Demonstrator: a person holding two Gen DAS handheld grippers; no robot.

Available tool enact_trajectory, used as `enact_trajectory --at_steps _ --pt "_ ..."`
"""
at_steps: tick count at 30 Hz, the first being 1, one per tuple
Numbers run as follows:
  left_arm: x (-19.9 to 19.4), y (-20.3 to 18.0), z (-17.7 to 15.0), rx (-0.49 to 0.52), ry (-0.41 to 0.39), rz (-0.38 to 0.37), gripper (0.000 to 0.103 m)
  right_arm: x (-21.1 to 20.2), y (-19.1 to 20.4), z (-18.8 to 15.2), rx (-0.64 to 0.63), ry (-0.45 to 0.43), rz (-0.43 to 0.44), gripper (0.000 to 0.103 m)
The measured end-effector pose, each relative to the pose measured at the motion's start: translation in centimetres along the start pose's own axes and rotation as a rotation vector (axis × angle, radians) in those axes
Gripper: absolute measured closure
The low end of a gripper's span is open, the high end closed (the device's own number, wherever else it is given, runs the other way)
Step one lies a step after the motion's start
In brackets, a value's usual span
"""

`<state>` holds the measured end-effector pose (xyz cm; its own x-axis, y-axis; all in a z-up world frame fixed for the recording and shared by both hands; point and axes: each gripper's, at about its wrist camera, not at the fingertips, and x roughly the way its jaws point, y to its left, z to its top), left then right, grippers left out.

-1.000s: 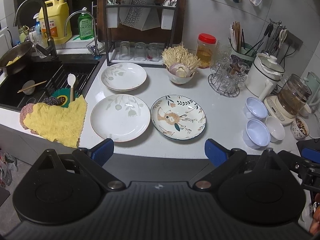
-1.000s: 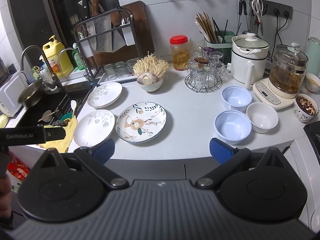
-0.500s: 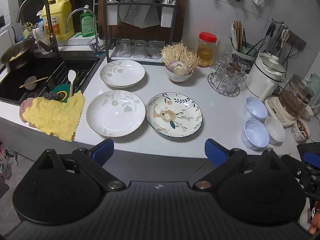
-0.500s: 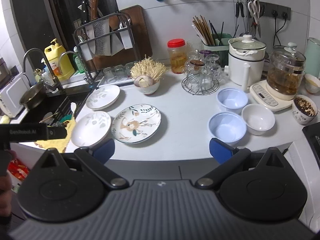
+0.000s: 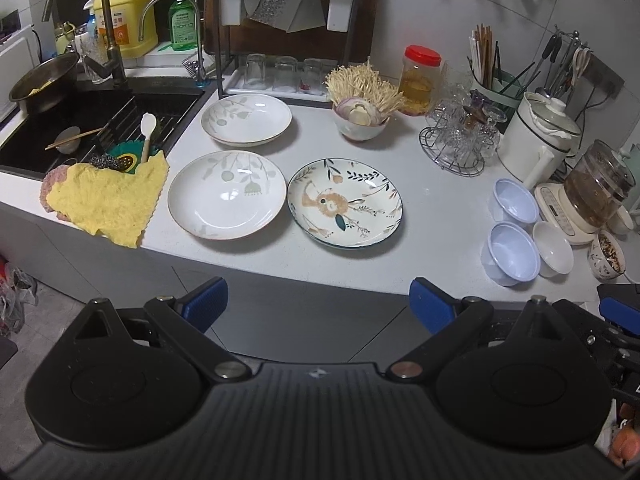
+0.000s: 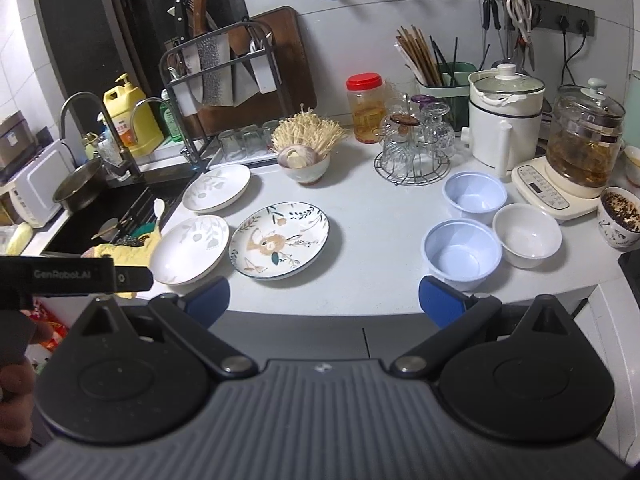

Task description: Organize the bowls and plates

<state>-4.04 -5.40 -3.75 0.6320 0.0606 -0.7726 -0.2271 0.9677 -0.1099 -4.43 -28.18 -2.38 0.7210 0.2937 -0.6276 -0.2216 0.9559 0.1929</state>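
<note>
Left tool (image 5: 318, 298): fingers apart, empty, held off the surface's (image 5: 432, 200) front edge.
Right tool (image 6: 324, 296): likewise apart, empty.
Plates: patterned plate (image 5: 345, 203) and white plate (image 5: 227, 194) side by side near the front edge; second white plate (image 5: 246, 119) behind, by the sink (image 5: 100, 120). All flat, rims up, unstacked; round, no long axis.
Bowls: two blue bowls (image 6: 463, 253) and white bowl (image 6: 527, 235) clustered at the right end, mouths up, likely awaiting nesting.
</note>
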Motion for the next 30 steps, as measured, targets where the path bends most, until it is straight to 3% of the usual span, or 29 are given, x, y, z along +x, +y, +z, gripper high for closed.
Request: enact_trajectory --at_steps 15,30 --pt "2.0 2.5 1.9 0.01 0.012 -0.023 0.004 1.8 2.2 0.2 0.019 0.006 0.006 0.0" --pt "9.6 11.0 9.8 0.182 0.047 -0.15 0.004 8.2 11.3 2.2 0.108 -0.026 -0.095 0.0"
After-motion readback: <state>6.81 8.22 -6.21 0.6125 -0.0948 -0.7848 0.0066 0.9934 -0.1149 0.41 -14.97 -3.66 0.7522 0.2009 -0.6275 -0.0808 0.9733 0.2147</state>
